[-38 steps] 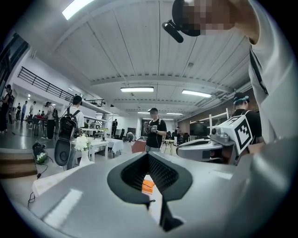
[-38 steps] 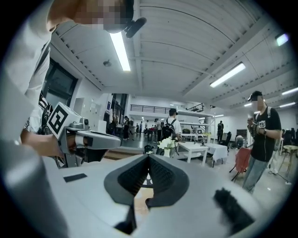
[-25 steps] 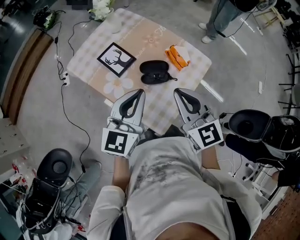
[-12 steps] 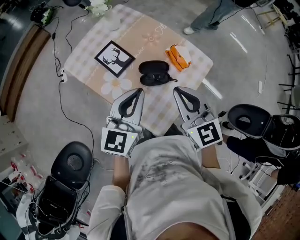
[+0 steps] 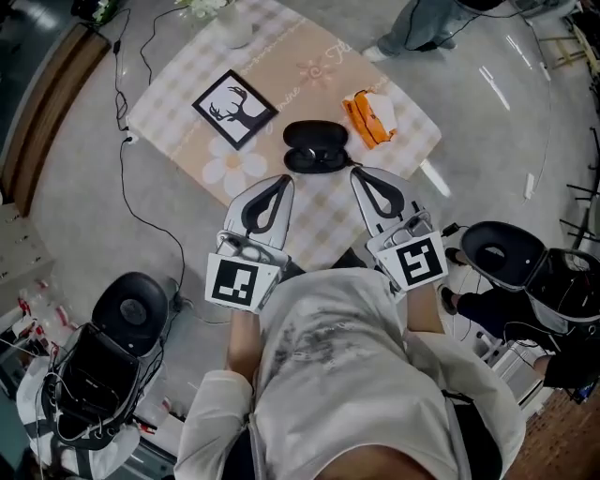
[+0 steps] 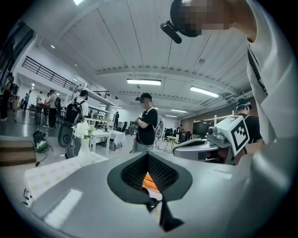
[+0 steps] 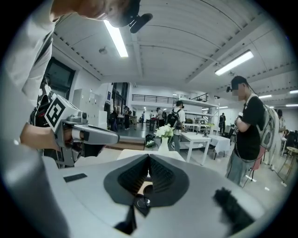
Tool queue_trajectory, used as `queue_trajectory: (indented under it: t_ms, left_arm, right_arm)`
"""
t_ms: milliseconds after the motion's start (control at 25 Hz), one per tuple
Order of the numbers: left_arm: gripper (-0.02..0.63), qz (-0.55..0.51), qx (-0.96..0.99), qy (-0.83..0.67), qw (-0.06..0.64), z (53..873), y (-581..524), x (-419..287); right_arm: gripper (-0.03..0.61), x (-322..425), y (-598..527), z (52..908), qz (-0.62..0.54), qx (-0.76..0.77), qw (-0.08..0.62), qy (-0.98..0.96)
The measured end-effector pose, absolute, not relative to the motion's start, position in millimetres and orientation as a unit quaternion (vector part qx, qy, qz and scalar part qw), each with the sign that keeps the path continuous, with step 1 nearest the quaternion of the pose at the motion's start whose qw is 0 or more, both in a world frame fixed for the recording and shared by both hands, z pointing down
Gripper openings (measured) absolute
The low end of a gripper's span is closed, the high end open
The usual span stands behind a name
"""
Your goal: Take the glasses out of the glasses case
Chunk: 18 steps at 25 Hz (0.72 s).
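Note:
A black glasses case (image 5: 316, 147) lies on the checked tablecloth of the table (image 5: 187, 112), near its front edge. It looks like two dark halves lying open; I cannot make out glasses inside. My left gripper (image 5: 280, 181) is held above the table's front edge, just left of and short of the case, jaws closed together with nothing between them. My right gripper (image 5: 357, 174) hangs just right of the case, also shut and empty. In the left gripper view the left gripper (image 6: 148, 155) shows its jaws meeting at the tip, and so does the right gripper (image 7: 149, 157) in the right gripper view.
On the table are a framed deer picture (image 5: 234, 109), an orange packet (image 5: 369, 118) and a white vase of flowers (image 5: 230, 26). Black stools (image 5: 131, 314) (image 5: 501, 252), bags and a cable (image 5: 141, 216) lie on the floor. A person (image 5: 424, 23) stands beyond the table.
The head view has shifted, and the case now lies closer to both gripper tips. Both grippers stay shut. The person beyond the table has walked left.

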<state>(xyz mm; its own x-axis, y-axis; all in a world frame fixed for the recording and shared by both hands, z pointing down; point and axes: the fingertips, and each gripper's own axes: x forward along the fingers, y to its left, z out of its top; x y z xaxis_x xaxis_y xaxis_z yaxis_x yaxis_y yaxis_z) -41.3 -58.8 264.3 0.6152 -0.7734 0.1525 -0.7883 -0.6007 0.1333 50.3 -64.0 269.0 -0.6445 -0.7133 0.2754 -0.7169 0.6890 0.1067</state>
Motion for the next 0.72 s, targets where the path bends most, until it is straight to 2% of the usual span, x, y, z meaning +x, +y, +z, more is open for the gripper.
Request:
queue_trajectory:
  t_ms: [720]
  left_arm:
    - [0.008, 0.053, 0.889, -0.439, 0.12, 299.1, -86.1, -28.6]
  right_arm:
    - [0.018, 54.6, -103.0, 307.3, -0.014, 0.369, 0.21, -0.905]
